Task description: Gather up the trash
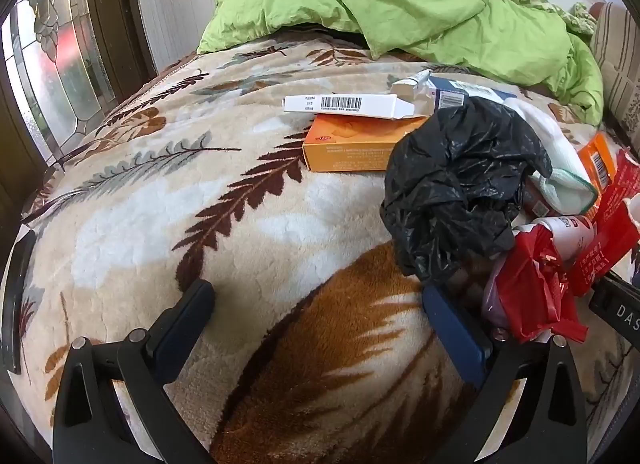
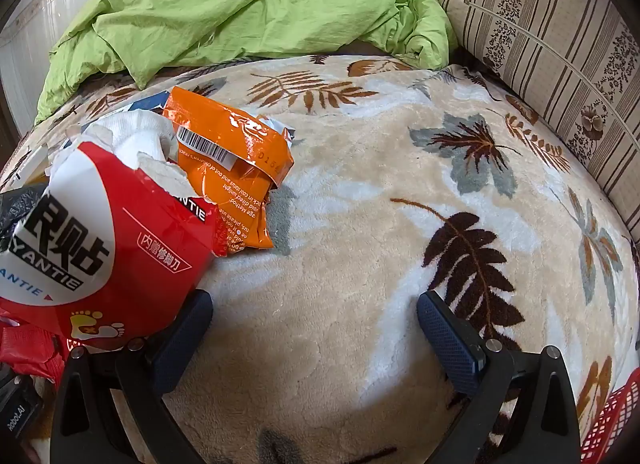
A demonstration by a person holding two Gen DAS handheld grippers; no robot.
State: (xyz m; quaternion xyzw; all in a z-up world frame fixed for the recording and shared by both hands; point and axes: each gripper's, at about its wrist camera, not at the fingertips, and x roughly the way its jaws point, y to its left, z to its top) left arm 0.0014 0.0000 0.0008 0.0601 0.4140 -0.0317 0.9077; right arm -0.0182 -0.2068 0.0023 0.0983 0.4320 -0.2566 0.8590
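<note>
A heap of trash lies on a leaf-patterned blanket. In the left wrist view it holds a crumpled black plastic bag, a red plastic bag, an orange box, a white barcoded box and a white cloth. My left gripper is open and empty, its right finger beside the black bag. In the right wrist view a torn red packet and an orange foil wrapper lie left of my right gripper, which is open and empty over the blanket.
A rumpled green duvet lies at the far end of the bed; it also shows in the right wrist view. A striped cushion lines the right side. A glass-panelled door stands at left. A red mesh basket shows at bottom right.
</note>
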